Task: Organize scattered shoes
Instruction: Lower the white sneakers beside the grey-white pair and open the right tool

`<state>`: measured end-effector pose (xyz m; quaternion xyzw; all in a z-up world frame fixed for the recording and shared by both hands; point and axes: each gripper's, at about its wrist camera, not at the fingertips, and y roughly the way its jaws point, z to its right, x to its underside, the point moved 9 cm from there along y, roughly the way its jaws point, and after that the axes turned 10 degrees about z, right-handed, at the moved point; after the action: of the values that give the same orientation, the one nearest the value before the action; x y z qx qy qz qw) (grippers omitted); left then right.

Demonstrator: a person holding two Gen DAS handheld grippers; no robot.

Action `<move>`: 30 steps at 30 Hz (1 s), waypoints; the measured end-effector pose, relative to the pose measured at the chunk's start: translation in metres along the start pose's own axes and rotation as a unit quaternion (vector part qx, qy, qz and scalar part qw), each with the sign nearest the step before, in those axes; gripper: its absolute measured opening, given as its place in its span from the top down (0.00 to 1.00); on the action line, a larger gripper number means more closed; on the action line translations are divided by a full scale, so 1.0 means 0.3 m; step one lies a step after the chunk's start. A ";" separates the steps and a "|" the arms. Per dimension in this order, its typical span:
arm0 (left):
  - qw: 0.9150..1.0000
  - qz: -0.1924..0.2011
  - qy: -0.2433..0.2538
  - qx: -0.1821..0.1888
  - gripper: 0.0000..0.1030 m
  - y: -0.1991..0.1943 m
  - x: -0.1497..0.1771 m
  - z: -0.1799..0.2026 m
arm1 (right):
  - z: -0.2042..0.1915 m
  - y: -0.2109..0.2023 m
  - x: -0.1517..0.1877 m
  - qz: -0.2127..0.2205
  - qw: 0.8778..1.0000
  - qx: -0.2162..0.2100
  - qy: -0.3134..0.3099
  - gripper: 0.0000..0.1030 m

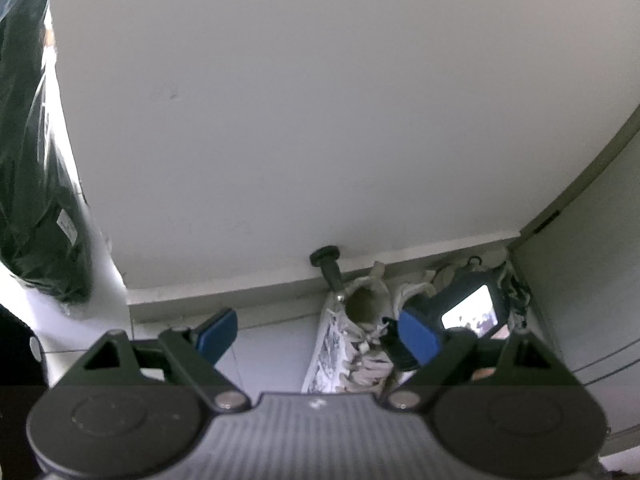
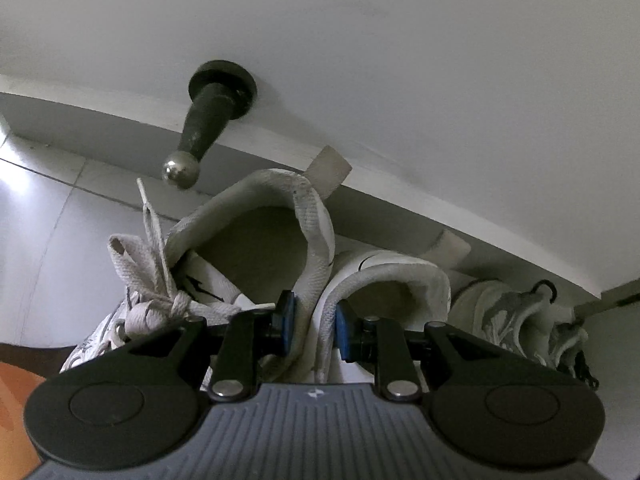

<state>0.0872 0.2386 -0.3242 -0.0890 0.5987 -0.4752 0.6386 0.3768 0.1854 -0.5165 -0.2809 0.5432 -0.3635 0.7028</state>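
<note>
- Sneakers first: your right tongs (image 2: 314, 326) are pinched on the touching collars of two white sneakers, the laced left one (image 2: 256, 248) and its mate (image 2: 392, 280), so you carry them as a pair.
- Both sit at centre frame in the right wrist view, heels toward the baseboard (image 2: 80, 120) and just below the black doorstop (image 2: 208, 120) with its metal ball tip.
- More pale shoes (image 2: 508, 312) already line the wall at the right edge, so I judge this to be the placing step: the pair is being set into that row.
- Your left tongs (image 1: 316, 332) are spread wide and hold nothing; in that view they hover back from the wall, with the sneaker (image 1: 360, 320) showing between the blue pads.
- Next move, as I read it: settle the soles flat on the floor (image 2: 36, 220), heels by the baseboard, then let go without dragging the loose laces (image 2: 152, 264).
- Hidden: the toes and soles lie under the tong body, so you cannot tell whether the pair already rests on the floor.
- A dark bagged bundle (image 1: 28, 160) at far left of the left view is too blurred to name.
</note>
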 end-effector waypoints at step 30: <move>0.997 0.006 0.045 0.058 0.13 -0.096 0.059 0.157 | -0.096 -0.283 0.099 0.119 0.926 0.071 0.352 0.03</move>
<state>0.1098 0.1894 -0.3040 -0.0268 0.5990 -0.5086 0.6179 0.3357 0.1122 -0.4733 -0.0178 0.7581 -0.3902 0.5222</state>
